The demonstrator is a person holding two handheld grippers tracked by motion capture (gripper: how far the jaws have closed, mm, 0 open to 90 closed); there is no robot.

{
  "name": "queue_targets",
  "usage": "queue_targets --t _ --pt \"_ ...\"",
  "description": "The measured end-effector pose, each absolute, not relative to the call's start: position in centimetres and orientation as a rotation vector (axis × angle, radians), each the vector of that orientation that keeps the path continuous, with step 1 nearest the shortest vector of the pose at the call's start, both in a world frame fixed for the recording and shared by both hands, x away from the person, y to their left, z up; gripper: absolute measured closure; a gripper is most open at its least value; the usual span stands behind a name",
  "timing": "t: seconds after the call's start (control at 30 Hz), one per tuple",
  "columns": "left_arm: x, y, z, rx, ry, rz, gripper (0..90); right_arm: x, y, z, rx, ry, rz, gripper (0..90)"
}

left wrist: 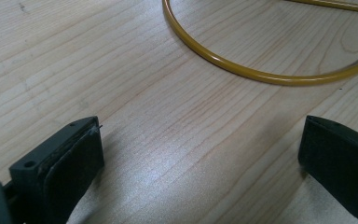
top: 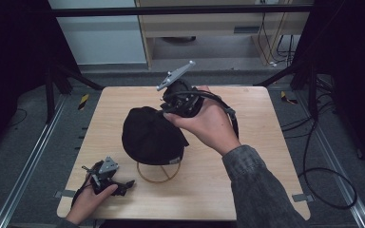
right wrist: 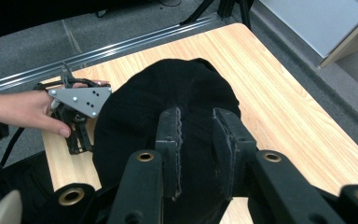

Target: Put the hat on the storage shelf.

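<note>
A black cap (top: 149,135) sits on a yellow wire stand whose ring base (top: 159,179) lies on the wooden table (top: 252,161). My right gripper (top: 165,112) reaches in from the far right and is shut on a fold of the cap's top. In the right gripper view its jaws (right wrist: 198,128) stand close together with the cap's (right wrist: 130,107) black fabric between them. My left gripper (top: 123,185) rests low at the table's front left, open, pointing at the ring. The left gripper view has its jaws (left wrist: 200,140) wide apart over bare wood, with the yellow ring (left wrist: 242,71) just ahead.
The left gripper (right wrist: 79,112) and the hand holding it appear beyond the cap in the right gripper view. Metal floor rails (top: 26,166) run along both sides of the table. Cables (top: 328,185) lie on the floor at the right. A wooden cabinet (top: 209,23) stands behind.
</note>
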State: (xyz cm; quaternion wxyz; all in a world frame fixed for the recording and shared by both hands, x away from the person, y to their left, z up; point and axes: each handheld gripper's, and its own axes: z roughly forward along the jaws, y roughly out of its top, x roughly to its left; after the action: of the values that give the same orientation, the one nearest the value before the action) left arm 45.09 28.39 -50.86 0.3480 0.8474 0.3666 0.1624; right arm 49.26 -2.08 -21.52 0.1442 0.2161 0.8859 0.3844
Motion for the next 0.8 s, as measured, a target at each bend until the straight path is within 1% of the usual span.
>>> queue_targets --t 0.37,0.53,0.63,0.67,0.7,0.73,0.77,0.8 --pt "45.1 28.4 -50.9 2.197 0.951 0.421 0.0 49.3 -4.9 -22.2 0.697 2.525 1.118 70.9" --pt "45.1 28.4 -50.9 2.196 0.953 0.422 0.0 49.4 -5.9 -22.6 0.74 2.502 1.129 63.9" --pt "45.1 28.4 -50.9 2.196 0.952 0.422 0.0 49.5 -6.3 -22.8 0.76 2.484 1.129 58.2" --pt "45.1 28.4 -50.9 2.196 0.952 0.421 0.0 49.6 -6.6 -22.9 0.776 2.478 1.126 54.5" --pt "45.1 28.4 -50.9 2.196 0.952 0.421 0.0 49.6 -6.6 -22.9 0.776 2.478 1.126 54.5" --pt "45.1 28.4 -50.9 2.196 0.952 0.421 0.0 49.6 -6.8 -23.1 0.785 2.47 1.122 49.7" --pt "45.1 28.4 -50.9 2.198 0.95 0.42 0.0 49.6 -6.8 -23.1 0.785 2.47 1.122 49.7" --pt "45.1 28.4 -50.9 2.198 0.951 0.421 0.0 49.5 -7.1 -23.1 0.793 2.453 1.127 47.9"
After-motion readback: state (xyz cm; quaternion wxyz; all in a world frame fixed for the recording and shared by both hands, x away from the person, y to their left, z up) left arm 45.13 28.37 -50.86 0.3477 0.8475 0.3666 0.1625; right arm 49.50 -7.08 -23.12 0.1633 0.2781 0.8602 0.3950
